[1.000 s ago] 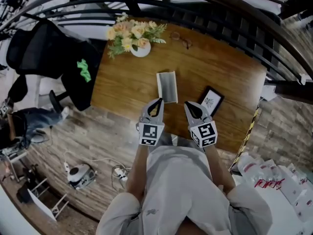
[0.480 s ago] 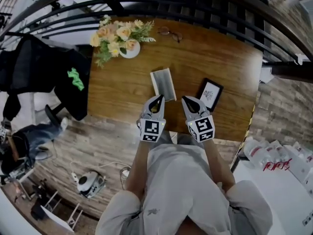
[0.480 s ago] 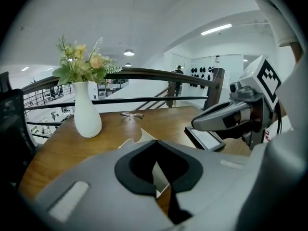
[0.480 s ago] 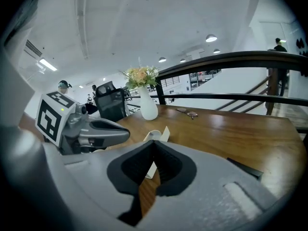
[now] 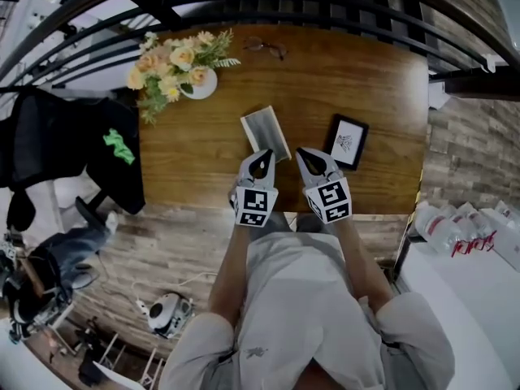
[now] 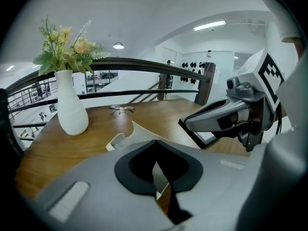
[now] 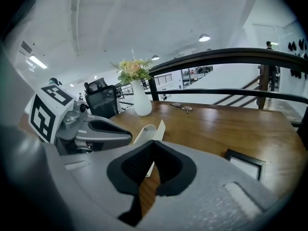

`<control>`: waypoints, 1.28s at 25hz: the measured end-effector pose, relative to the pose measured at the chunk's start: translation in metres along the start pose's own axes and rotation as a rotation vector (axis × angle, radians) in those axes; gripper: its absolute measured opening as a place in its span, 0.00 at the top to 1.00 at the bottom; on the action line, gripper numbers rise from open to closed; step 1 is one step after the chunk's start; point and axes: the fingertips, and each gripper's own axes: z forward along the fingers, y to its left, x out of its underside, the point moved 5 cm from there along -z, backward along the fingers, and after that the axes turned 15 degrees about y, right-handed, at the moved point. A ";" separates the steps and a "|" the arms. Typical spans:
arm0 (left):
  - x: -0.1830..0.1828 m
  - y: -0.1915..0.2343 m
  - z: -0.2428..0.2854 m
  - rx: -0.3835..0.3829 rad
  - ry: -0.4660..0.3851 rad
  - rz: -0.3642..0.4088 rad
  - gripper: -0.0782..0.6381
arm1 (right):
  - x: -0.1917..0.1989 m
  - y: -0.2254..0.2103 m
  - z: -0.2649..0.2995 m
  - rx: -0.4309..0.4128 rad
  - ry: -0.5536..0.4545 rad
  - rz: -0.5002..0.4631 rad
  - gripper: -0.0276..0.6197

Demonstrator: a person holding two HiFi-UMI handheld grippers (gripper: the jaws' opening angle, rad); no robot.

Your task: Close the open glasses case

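Hovering by the glasses case (image 5: 265, 130), left claw (image 5: 262, 158) and right claw (image 5: 305, 154) are closed.

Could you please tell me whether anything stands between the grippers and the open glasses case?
Nothing visible does. The glasses case lies just ahead of the left gripper and right gripper, on bare table; the picture frame sits off to the right.
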 end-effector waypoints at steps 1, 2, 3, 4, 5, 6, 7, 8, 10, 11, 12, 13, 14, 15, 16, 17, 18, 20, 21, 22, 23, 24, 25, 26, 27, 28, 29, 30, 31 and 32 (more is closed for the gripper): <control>0.001 -0.001 0.002 0.005 0.006 0.002 0.86 | 0.001 -0.001 0.002 0.003 0.005 0.000 0.95; 0.002 -0.001 0.005 0.010 0.012 0.004 0.87 | 0.003 -0.002 0.004 0.007 0.010 0.000 0.95; 0.003 -0.002 0.007 0.015 0.020 0.007 0.86 | 0.004 -0.002 0.005 0.009 0.015 0.001 0.95; 0.003 -0.003 0.008 0.020 0.027 0.010 0.86 | 0.006 -0.003 0.007 0.010 0.019 0.003 0.95; 0.004 -0.003 0.010 0.024 0.033 0.014 0.86 | 0.007 -0.003 0.008 0.011 0.022 0.004 0.95; 0.004 -0.004 0.012 0.028 0.038 0.018 0.86 | 0.008 -0.004 0.010 0.012 0.026 0.004 0.95; 0.004 -0.005 0.013 0.031 0.042 0.021 0.86 | 0.009 -0.004 0.011 0.012 0.030 0.002 0.95; 0.004 -0.005 0.015 0.034 0.045 0.024 0.87 | 0.010 -0.005 0.013 0.012 0.035 0.000 0.95; 0.005 -0.006 0.019 0.039 0.052 0.025 0.86 | 0.012 -0.005 0.016 0.011 0.041 -0.002 0.95; 0.005 -0.006 0.020 0.042 0.054 0.026 0.86 | 0.012 -0.005 0.018 0.010 0.044 -0.003 0.95; 0.005 -0.005 0.022 0.044 0.057 0.027 0.86 | 0.013 -0.005 0.020 0.009 0.046 -0.005 0.95; 0.005 -0.005 0.023 0.047 0.060 0.029 0.86 | 0.013 -0.004 0.022 0.008 0.048 -0.008 0.95; 0.005 -0.005 0.024 0.049 0.064 0.032 0.86 | 0.013 -0.004 0.024 0.006 0.048 -0.012 0.95; 0.005 -0.005 0.026 0.051 0.069 0.035 0.87 | 0.013 -0.003 0.026 0.005 0.051 -0.015 0.95; 0.005 -0.005 0.027 0.053 0.073 0.038 0.86 | 0.014 -0.002 0.028 0.005 0.056 -0.016 0.95; 0.006 -0.005 0.029 0.056 0.077 0.040 0.87 | 0.016 -0.002 0.030 0.006 0.062 -0.017 0.95; 0.006 -0.005 0.031 0.059 0.081 0.042 0.86 | 0.016 -0.001 0.032 0.007 0.067 -0.018 0.95; 0.006 -0.006 0.034 0.064 0.089 0.046 0.87 | 0.018 0.000 0.036 0.006 0.075 -0.016 0.95; 0.006 -0.006 0.035 0.064 0.094 0.048 0.86 | 0.019 0.000 0.038 0.005 0.078 -0.014 0.95; 0.006 -0.005 0.037 0.064 0.097 0.051 0.86 | 0.020 0.001 0.040 0.004 0.081 -0.013 0.95; 0.006 -0.006 0.038 0.064 0.095 0.055 0.86 | 0.020 0.001 0.041 0.005 0.081 -0.012 0.95; 0.006 -0.006 0.039 0.065 0.090 0.060 0.86 | 0.020 0.002 0.042 0.006 0.080 -0.012 0.95; 0.006 -0.007 0.040 0.068 0.088 0.063 0.86 | 0.020 0.003 0.043 0.006 0.080 -0.011 0.95; 0.006 -0.007 0.041 0.072 0.092 0.063 0.87 | 0.020 0.003 0.044 0.005 0.084 -0.010 0.95; 0.007 -0.007 0.041 0.076 0.099 0.061 0.87 | 0.021 0.004 0.046 0.003 0.090 -0.010 0.95; 0.007 -0.007 0.042 0.079 0.105 0.059 0.86 | 0.021 0.005 0.047 0.001 0.096 -0.009 0.95; 0.007 -0.007 0.042 0.082 0.105 0.058 0.86 | 0.021 0.006 0.048 0.000 0.101 -0.008 0.95; 0.007 -0.008 0.042 0.085 0.103 0.057 0.86 | 0.021 0.007 0.048 0.000 0.105 -0.008 0.95; 0.007 -0.008 0.041 0.087 0.101 0.057 0.87 | 0.021 0.007 0.048 0.000 0.105 -0.010 0.95; 0.007 -0.009 0.041 0.089 0.099 0.057 0.86 | 0.020 0.008 0.048 0.000 0.104 -0.013 0.95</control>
